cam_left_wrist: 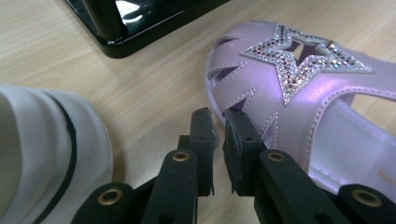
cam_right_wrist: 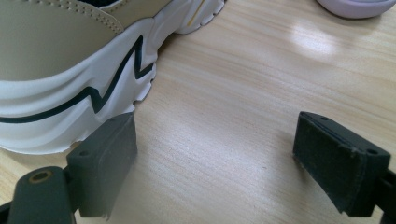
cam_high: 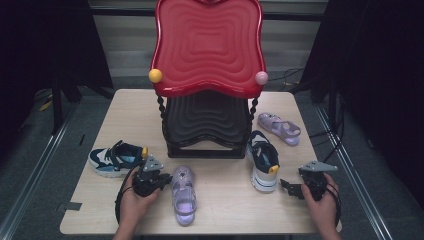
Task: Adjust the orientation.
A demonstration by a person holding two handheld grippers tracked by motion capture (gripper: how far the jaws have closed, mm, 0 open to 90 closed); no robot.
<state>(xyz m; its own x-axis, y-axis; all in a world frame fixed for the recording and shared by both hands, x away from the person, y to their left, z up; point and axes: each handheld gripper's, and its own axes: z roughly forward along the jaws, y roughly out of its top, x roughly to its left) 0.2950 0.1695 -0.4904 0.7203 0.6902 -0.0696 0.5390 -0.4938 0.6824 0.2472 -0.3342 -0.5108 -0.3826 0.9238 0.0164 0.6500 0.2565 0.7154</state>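
the left gripper (cam_left_wrist: 218, 122) has its jaws nearly together, pinching the thin toe edge of the lilac star sandal (cam_left_wrist: 299, 93), which lies on the table just in front of the black-and-red shoe rack (cam_high: 207, 90). so shallow a bite could slip when lifted, dropping the sandal. the right gripper (cam_right_wrist: 215, 154) stands wide open and empty beside the white-soled sneaker (cam_right_wrist: 70, 60), right of the rack.

Sandal (cam_high: 183, 194) right of left hand-held gripper (cam_high: 161, 181)

A recording studio or lab — black curtains (cam_high: 30, 45) on both sides, cables (cam_high: 290, 77) on the floor, one bare wooden table (cam_high: 225, 200).
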